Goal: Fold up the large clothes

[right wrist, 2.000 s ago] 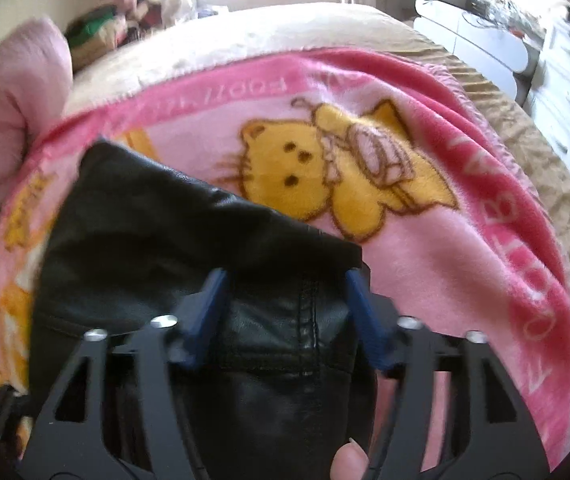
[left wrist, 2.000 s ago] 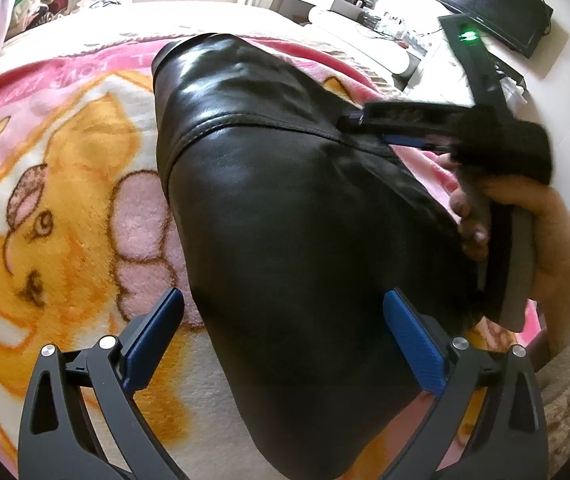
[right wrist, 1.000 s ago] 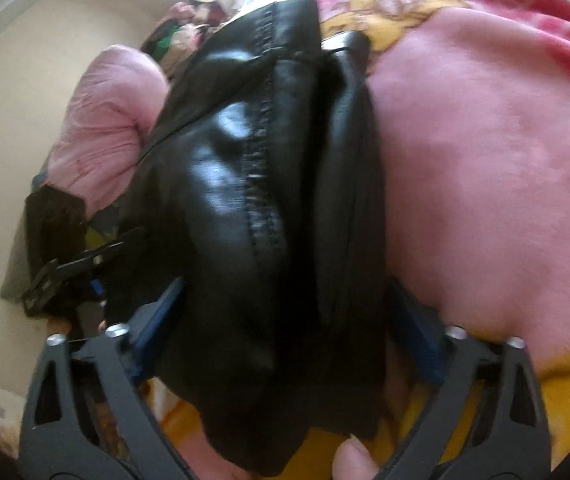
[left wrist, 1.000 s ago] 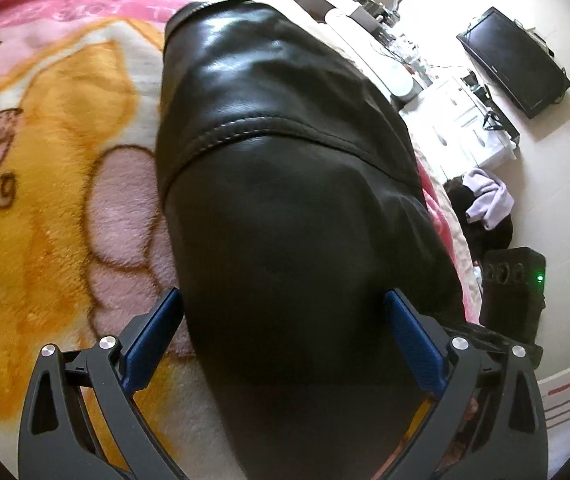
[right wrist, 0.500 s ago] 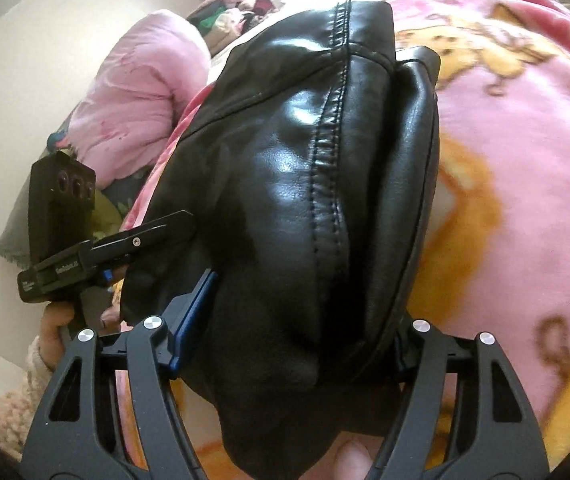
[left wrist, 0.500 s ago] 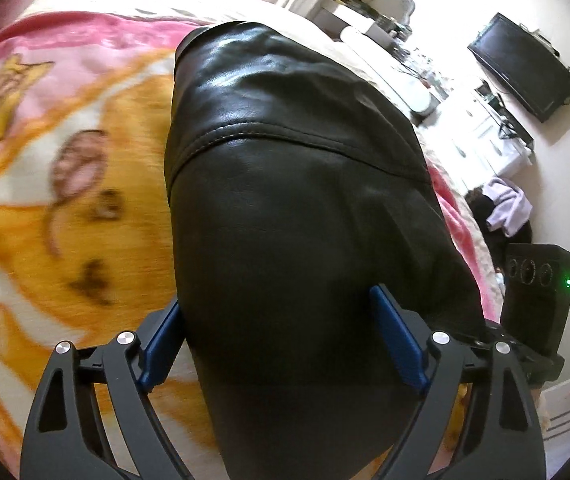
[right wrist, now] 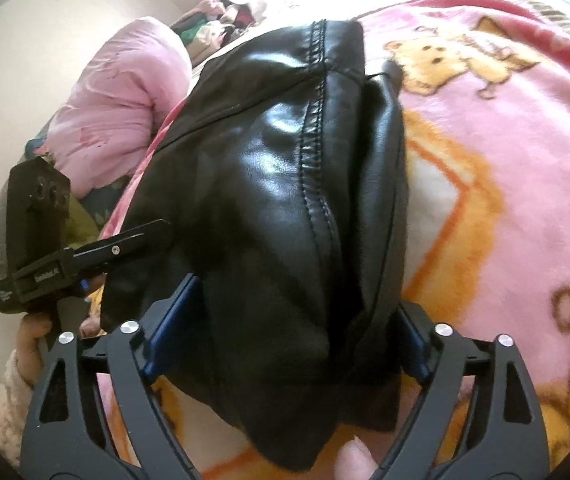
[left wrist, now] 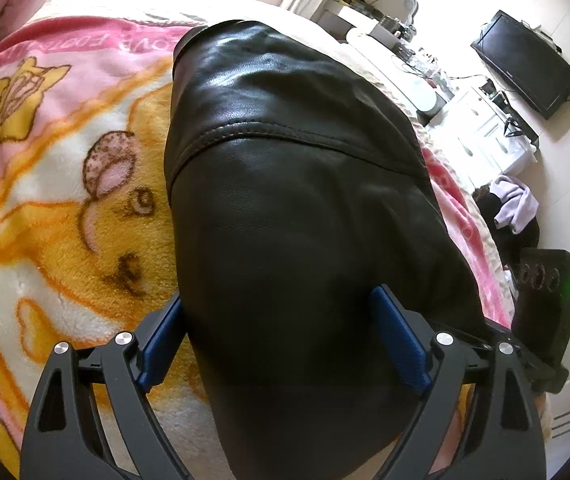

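A black leather garment (left wrist: 293, 208) lies folded in a thick bundle on a pink and orange cartoon blanket (left wrist: 65, 184). My left gripper (left wrist: 281, 340) has its blue pads on both sides of the bundle's near end, gripping it. In the right wrist view the same garment (right wrist: 285, 200) shows a stitched seam, and my right gripper (right wrist: 285, 320) is closed around its other end. The left gripper's body (right wrist: 45, 264) shows at the left of that view, at the garment's edge. The right gripper's body (left wrist: 545, 292) shows at the right of the left wrist view.
A pink pillow (right wrist: 125, 92) lies at the bed's head. A white dresser (left wrist: 485, 132) and a black TV (left wrist: 525, 64) stand beside the bed. Clothes (left wrist: 513, 204) lie on the floor to the right.
Both grippers closed onto the bundle's two ends and lifted and shifted it over the blanket. The jaws narrowed from wide open to pressing against the leather.
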Demonstrator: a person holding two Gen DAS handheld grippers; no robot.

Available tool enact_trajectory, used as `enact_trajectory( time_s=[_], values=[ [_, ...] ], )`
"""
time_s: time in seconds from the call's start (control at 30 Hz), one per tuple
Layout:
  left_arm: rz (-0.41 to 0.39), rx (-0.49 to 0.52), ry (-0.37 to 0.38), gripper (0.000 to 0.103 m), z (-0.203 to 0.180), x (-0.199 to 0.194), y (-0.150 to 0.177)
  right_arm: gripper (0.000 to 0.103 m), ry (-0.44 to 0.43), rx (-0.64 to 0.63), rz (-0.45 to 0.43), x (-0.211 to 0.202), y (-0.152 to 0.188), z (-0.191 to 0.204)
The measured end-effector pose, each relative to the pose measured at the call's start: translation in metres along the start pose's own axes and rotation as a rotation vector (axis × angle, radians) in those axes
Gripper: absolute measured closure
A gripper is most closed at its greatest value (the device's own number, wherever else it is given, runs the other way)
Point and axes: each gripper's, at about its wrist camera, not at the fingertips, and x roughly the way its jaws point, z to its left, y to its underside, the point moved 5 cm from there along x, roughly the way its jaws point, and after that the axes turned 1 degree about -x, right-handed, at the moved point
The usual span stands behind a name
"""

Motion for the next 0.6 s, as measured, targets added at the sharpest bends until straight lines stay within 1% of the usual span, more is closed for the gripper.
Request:
enact_trajectory(
  time_s=[0.1, 0.13, 0.23, 0.3, 0.33, 0.37, 0.43, 0.47, 0.6],
  values=[
    [-0.002, -0.004, -0.003, 0.013, 0.000, -0.002, 0.001, 0.018, 0.053, -0.024, -0.028, -0.015, 0.006, -0.004],
    [-0.003, -0.005, -0.005, 0.012, -0.001, -0.003, 0.001, 0.018, 0.083, -0.042, -0.046, -0.021, 0.007, -0.003],
    [-0.009, 0.007, -0.024, 0.012, -0.005, -0.009, 0.003, 0.018, 0.139, -0.070, -0.087, -0.036, 0.011, -0.003],
    [-0.013, 0.014, -0.037, 0.012, -0.006, -0.013, 0.003, 0.018, 0.161, -0.076, -0.115, -0.045, 0.013, -0.001],
    [-0.016, 0.018, -0.043, 0.012, -0.007, -0.015, 0.003, 0.012, 0.171, -0.076, -0.133, -0.051, 0.015, 0.000],
    [-0.026, 0.028, -0.052, 0.012, -0.008, -0.021, 0.003, 0.010, 0.183, -0.075, -0.146, -0.058, 0.019, -0.001],
    [-0.053, 0.053, -0.058, 0.010, -0.013, -0.032, 0.005, 0.010, 0.200, -0.079, -0.176, -0.068, 0.023, 0.002],
    [-0.071, 0.067, -0.062, 0.007, -0.017, -0.041, 0.005, 0.010, 0.208, -0.083, -0.185, -0.072, 0.024, 0.003],
    [-0.119, 0.096, -0.076, 0.004, -0.029, -0.071, 0.014, 0.009, 0.237, -0.104, -0.232, -0.090, 0.032, 0.016]
  ],
)
